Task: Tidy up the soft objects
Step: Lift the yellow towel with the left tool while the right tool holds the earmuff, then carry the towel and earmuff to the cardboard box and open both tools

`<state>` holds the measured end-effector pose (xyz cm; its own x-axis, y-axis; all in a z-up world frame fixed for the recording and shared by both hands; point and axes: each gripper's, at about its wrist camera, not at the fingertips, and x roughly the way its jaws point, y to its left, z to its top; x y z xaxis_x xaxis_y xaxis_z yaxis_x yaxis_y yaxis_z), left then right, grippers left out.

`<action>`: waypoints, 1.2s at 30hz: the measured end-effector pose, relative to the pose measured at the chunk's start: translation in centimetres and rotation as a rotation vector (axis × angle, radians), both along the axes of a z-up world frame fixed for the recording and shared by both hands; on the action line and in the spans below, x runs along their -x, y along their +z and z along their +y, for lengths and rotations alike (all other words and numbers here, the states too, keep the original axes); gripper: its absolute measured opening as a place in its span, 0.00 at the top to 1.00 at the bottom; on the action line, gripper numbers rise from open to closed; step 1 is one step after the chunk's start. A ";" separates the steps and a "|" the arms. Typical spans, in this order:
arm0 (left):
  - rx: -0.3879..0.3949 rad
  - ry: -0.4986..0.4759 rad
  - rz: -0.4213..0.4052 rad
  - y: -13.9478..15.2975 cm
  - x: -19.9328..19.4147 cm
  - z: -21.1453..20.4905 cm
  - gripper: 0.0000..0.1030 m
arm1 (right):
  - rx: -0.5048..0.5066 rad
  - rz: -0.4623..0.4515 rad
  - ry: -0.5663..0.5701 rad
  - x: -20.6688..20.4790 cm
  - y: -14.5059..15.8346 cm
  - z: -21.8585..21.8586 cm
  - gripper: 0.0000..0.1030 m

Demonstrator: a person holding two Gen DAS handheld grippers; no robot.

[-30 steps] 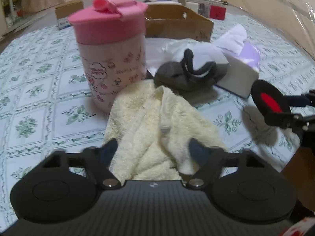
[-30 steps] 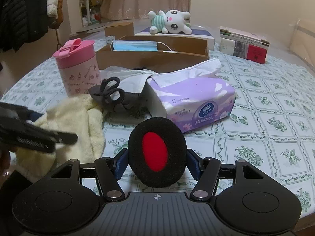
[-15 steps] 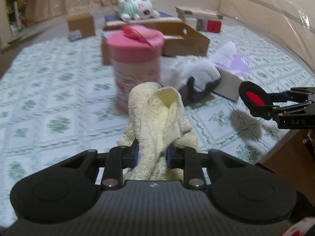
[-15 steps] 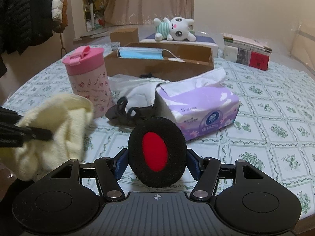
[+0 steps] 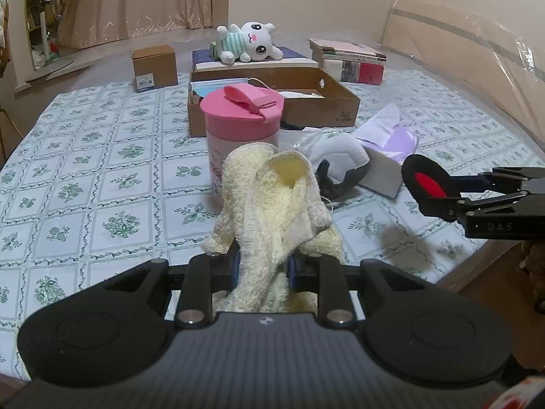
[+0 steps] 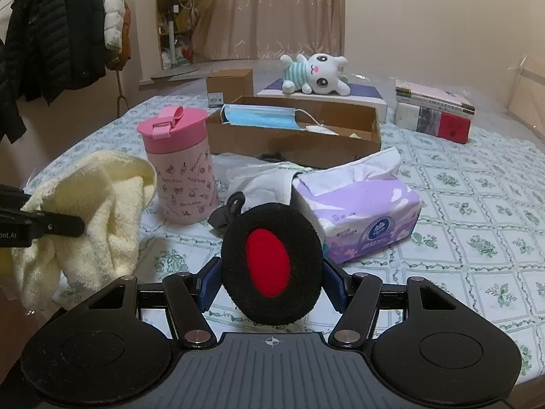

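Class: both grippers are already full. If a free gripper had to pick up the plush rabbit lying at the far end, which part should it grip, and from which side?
Grip the plush rabbit across its striped torso, coming from above. It lies on its side on a flat box, so the narrow, squashy middle faces up, while the head looks too wide.

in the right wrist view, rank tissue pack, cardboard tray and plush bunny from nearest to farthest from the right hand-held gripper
1. Tissue pack: just beyond the right hand-held gripper, slightly right.
2. Cardboard tray: mid-table, behind the pack.
3. Plush bunny: far end, lying on a flat box.
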<state>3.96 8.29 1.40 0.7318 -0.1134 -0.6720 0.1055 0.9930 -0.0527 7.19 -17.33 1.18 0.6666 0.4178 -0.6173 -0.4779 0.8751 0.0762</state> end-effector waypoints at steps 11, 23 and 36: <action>0.014 -0.005 -0.003 0.3 0.4 0.1 0.79 | 0.000 -0.004 0.000 0.2 0.1 -0.1 0.40; -0.017 -0.084 -0.070 5.9 -0.9 3.1 0.79 | -0.090 0.032 -0.034 -3.1 3.3 -3.0 0.40; -0.112 -0.067 -0.121 11.7 -8.3 9.6 0.79 | -0.107 0.019 -0.071 -11.0 7.8 -6.2 0.40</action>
<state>12.24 17.88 13.11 0.8014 -0.0936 -0.5908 0.1703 0.9825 0.0754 18.18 -23.50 9.02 0.6854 0.4341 -0.5846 -0.4122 0.8931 0.1800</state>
